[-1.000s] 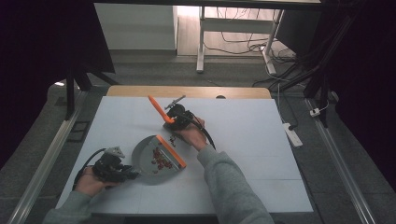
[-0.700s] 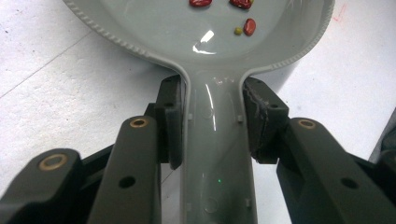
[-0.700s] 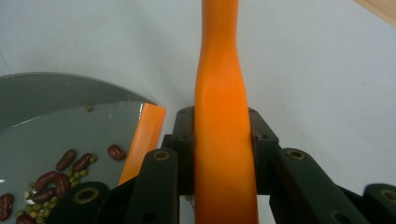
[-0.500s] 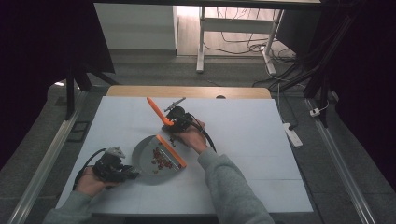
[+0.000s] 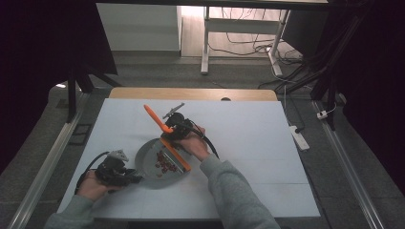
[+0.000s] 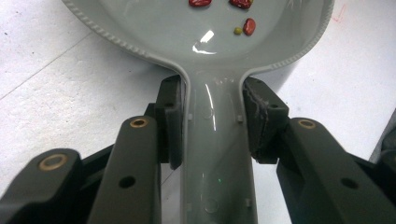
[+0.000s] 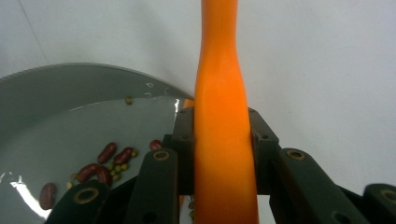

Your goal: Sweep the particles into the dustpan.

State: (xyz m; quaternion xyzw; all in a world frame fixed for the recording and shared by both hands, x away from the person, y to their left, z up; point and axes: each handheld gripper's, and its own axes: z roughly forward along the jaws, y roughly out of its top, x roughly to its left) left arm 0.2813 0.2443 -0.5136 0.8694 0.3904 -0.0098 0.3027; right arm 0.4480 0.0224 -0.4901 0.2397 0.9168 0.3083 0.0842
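Beans slid easily on our slick, stiff dustpan, so left gripper clamped its handle at 6 o'clock; right gripper clenched the orange brush.

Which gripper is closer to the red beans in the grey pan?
Right. The right gripper, clamped on the orange scraper, sits just beyond the red beans. The left gripper grips the grey pan by its handle, off to the side.
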